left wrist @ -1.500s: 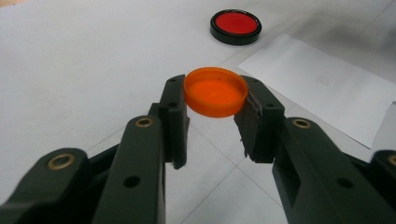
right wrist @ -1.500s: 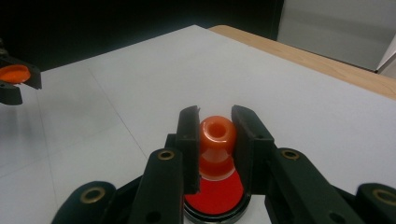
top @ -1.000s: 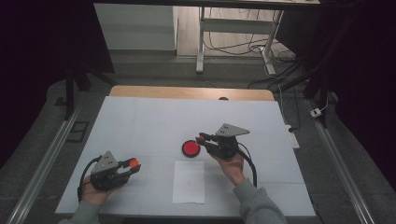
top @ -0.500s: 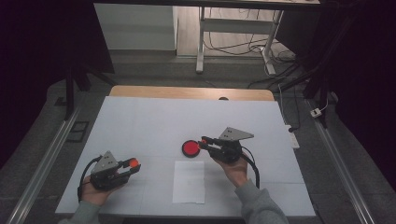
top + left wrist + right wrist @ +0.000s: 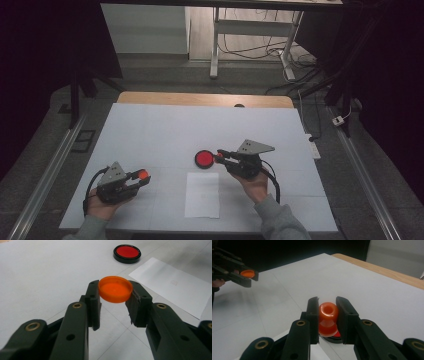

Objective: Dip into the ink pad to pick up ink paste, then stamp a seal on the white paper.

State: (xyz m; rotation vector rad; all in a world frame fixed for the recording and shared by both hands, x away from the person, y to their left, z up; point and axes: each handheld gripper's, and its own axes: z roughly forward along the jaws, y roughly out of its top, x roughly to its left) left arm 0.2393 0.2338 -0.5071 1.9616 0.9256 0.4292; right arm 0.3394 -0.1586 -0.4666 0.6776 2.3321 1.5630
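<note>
Shifted a little toward the near edge of the desk (image 5: 150,125) since a second ago: right gripper (image 5: 220,154), clamped on a small orange knob-shaped piece (image 5: 328,317), now with tips at the right rim of the red disc in its black ring (image 5: 204,159) rather than over it; left gripper (image 5: 142,176) unmoved, closed on the rim of an orange cap (image 5: 115,289) held flat and clear of the desk. Disc lying ahead and right of the left gripper, well apart, yet just under the knob in the right gripper view, so right hand (image 5: 255,182) far nearer. White sheet of paper (image 5: 202,195) flat between both hands, untouched.
</note>
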